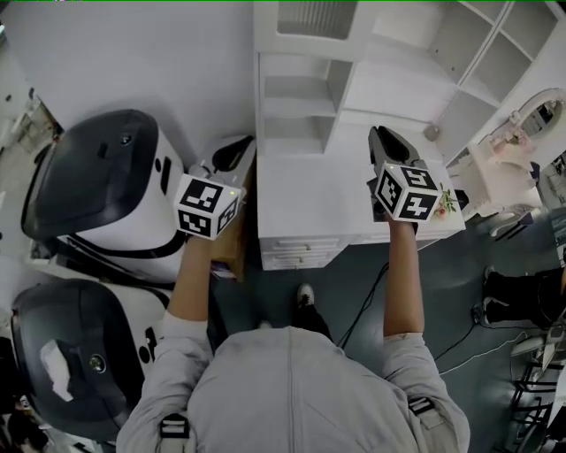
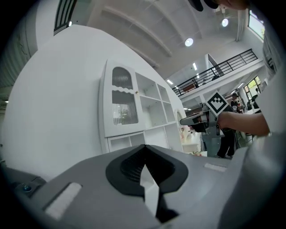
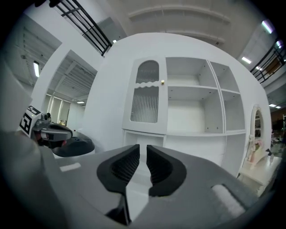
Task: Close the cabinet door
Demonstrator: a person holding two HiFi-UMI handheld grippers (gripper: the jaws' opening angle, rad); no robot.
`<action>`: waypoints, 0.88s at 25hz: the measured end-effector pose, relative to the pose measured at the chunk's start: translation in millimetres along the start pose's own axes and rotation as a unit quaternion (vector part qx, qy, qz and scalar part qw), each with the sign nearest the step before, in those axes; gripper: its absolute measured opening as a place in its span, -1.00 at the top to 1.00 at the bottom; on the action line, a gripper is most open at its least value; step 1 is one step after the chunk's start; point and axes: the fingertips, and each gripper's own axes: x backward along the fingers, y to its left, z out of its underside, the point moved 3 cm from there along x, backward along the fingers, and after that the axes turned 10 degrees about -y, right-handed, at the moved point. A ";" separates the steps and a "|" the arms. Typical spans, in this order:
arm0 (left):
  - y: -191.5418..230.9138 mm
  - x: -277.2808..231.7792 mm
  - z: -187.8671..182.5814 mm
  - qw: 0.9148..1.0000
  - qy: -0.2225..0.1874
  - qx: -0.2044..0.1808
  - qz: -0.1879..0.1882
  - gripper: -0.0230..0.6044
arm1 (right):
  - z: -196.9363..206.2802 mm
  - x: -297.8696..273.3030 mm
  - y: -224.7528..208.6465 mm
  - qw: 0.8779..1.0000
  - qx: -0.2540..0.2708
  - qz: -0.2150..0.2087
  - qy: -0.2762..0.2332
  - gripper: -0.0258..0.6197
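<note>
Below the head camera, a white cabinet (image 1: 301, 190) stands against the wall, with its ribbed-glass door (image 1: 305, 16) at the picture's top edge. Both arms reach forward. The left gripper (image 1: 235, 146) hangs beside the cabinet's side and the right gripper (image 1: 380, 134) over its counter, both well short of the door.

From the left gripper view, the jaws meet at their tips with nothing between them. The door sits up and to the left and looks flush with its frame.

From the right gripper view, the jaws stand a narrow slit apart, empty, aimed below the door. A small gold knob (image 3: 162, 82) sits at the door's right edge. The door seems shut or nearly so.

The risk, as I judge it, is that a hard push lands the jaw tips on the glass rather than the frame and marks it, or that the slit snags the knob.

No brand or words are legible, only black-and-white square markers (image 1: 209, 205) on the gripper cubes.
</note>
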 end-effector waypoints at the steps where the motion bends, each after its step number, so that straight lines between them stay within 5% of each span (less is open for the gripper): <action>1: -2.6 6.6 -2.4 1.000 -0.002 -0.003 0.005 0.87 | 0.3 10.0 5.2 1.000 0.000 0.003 -0.001 0.78; 11: -10.0 57.6 -22.1 0.999 -0.021 -0.022 0.011 0.87 | -4.0 84.7 48.1 1.000 0.005 0.007 -0.002 0.92; 22: -14.7 90.6 -46.4 0.998 -0.037 -0.044 0.009 0.87 | -23.5 109.1 116.9 0.998 0.049 -0.043 -0.016 0.92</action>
